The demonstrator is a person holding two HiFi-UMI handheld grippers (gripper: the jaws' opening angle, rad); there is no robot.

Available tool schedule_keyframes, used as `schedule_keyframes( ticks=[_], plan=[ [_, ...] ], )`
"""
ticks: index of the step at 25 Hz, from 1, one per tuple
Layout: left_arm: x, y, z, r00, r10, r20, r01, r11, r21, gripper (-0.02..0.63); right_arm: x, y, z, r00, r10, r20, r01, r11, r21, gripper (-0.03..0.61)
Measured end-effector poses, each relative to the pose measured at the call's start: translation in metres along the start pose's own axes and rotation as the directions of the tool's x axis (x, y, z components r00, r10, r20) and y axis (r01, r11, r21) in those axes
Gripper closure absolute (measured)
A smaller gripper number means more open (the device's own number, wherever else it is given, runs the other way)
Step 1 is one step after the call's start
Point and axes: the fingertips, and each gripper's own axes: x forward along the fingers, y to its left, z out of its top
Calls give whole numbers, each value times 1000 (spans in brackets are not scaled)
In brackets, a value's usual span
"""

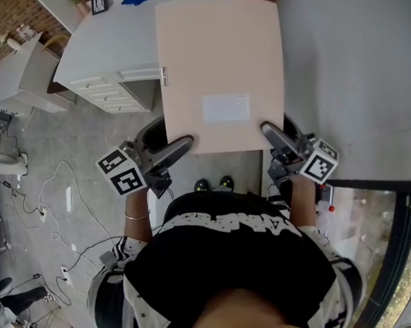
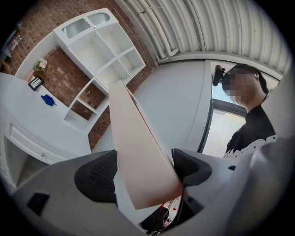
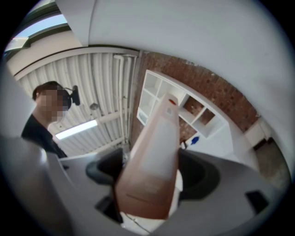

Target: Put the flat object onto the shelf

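Left tool and right tool both pinch the flat object, seemingly mid-carry; next it wants steering level into the shelf beyond it

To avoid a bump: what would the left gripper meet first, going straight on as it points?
Nothing near: the left gripper clamps the flat board, which travels along. Beyond, probably the grey wall beside the white shelf; depth is unclear.

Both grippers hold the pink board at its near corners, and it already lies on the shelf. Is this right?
Not quite: the board is not on the shelf yet. The left gripper and right gripper do hold it at its near corners, but in the air. The left gripper view shows the shelf well beyond it.
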Motion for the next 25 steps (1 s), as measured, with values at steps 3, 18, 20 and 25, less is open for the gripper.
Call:
schedule_keyframes(
  ticks=[3,18,20,25],
  plan=[
    [3,-3,-2,1000,3,3,-3,1000,3,224,-4,-1,2,1000,5,3,-5,1000,3,189],
    [24,-19,-17,998,49,28,-49,999,12,224,-28,-15,13,999,44,-3,-44,999,29,189],
    [24,-20,-17,998,56,32,-57,998,11,224,-27,-14,15,999,53,-5,-53,998,27,189],
    [22,-19,-18,997,74,29,-74,997,8,224,-24,-15,13,998,61,-12,-61,997,38,187]
  ],
)
